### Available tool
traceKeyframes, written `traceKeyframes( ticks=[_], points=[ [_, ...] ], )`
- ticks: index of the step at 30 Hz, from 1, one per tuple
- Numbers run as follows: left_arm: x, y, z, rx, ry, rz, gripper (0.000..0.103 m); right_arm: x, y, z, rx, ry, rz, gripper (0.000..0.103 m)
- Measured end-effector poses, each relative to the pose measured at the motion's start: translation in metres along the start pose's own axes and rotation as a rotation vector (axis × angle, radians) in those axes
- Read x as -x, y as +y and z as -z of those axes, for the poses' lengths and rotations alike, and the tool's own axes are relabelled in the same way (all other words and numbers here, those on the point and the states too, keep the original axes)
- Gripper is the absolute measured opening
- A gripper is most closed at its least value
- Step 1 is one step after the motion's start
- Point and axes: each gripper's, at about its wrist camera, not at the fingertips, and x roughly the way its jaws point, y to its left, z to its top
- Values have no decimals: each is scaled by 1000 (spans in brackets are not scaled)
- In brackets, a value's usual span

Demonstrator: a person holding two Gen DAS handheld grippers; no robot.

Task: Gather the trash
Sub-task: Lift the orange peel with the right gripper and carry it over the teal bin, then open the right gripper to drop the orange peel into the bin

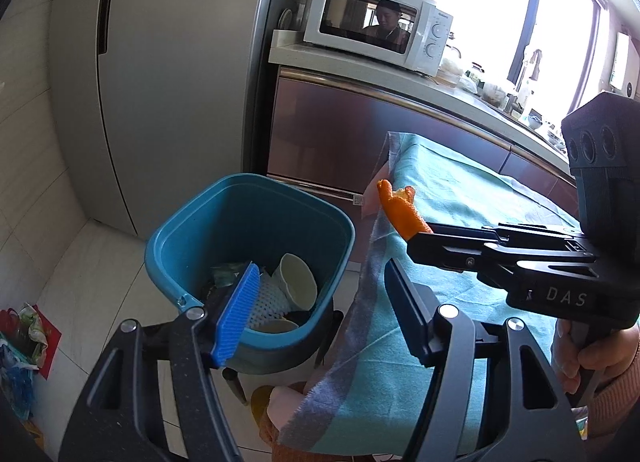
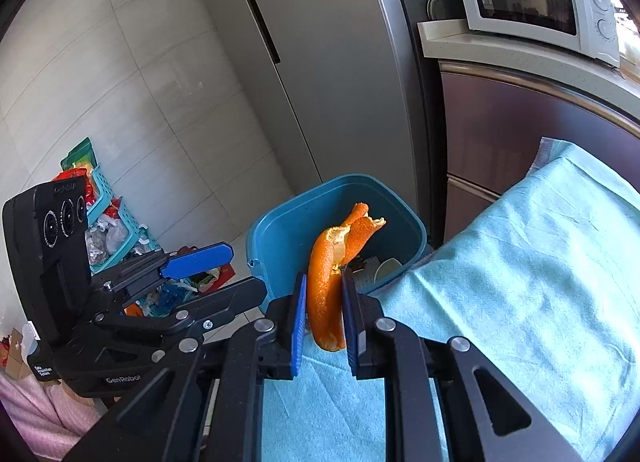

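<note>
A curled strip of orange peel (image 2: 322, 286) stands upright between the pads of my right gripper (image 2: 324, 280), which is shut on it. In the left wrist view the peel (image 1: 396, 209) sticks out of the right gripper (image 1: 416, 240) above the corner of the teal tablecloth (image 1: 460, 189). The blue trash bin (image 1: 248, 221) stands on the floor beside the table, holding a white cup (image 1: 298, 282), a foam net (image 1: 268, 298) and other scraps. My left gripper (image 1: 320, 274) hovers open over the bin's near rim, with nothing between its fingers. From the right wrist, the bin (image 2: 288, 229) lies just beyond the peel.
A tall grey fridge (image 1: 160, 81) stands behind the bin. A white microwave (image 1: 376, 25) sits on the counter (image 1: 460, 97) to the right. A teal basket of packets (image 2: 116, 229) and loose wrappers (image 1: 24, 334) lie on the tiled floor. A person's hand (image 1: 592, 354) grips the right handle.
</note>
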Motion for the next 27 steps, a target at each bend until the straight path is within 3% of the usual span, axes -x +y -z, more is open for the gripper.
traceKeyframes(
  ticks=[19, 27],
  points=[
    [-6, 14, 1, 36, 6, -41, 63, -41, 2, -11, 3, 71, -29, 15],
    [-9, 24, 3, 61, 17, -64, 63, -75, -6, -15, -51, 161, -42, 16]
  ],
)
